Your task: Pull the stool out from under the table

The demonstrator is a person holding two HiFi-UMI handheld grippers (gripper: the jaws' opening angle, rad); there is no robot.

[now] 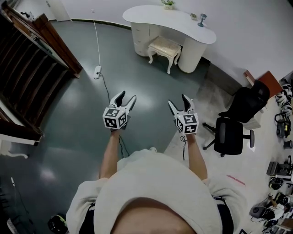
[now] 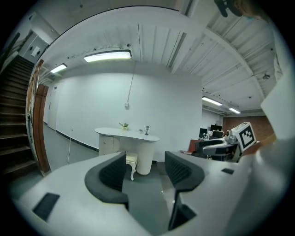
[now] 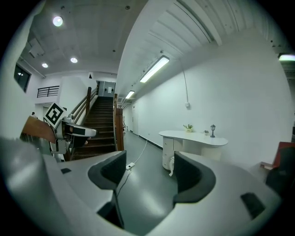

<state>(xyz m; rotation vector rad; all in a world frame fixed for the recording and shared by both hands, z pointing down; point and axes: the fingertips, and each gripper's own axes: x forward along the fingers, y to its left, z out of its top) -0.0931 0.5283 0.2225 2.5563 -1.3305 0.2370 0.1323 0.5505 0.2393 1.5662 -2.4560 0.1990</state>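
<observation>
The stool [image 1: 164,47] stands partly under the white table [image 1: 142,16] at the frame's upper centre. Mid-frame, the left gripper [image 1: 127,98] and right gripper [image 1: 177,101] are released, the 2 pairs of jaws apart and grasping nothing.

Count: 1 counter [image 1: 169,20], 1 stool [image 1: 164,48], 2 grippers: left gripper [image 1: 127,95] and right gripper [image 1: 177,99]. On the counter: 1 potted plant [image 1: 168,3], 1 small lamp [image 1: 202,19]. On the floor: 1 power strip [image 1: 97,71].

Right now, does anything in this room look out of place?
Only a power strip lying on the open floor, its white cord trailing to the wall. The stool stands upright at the table.
</observation>
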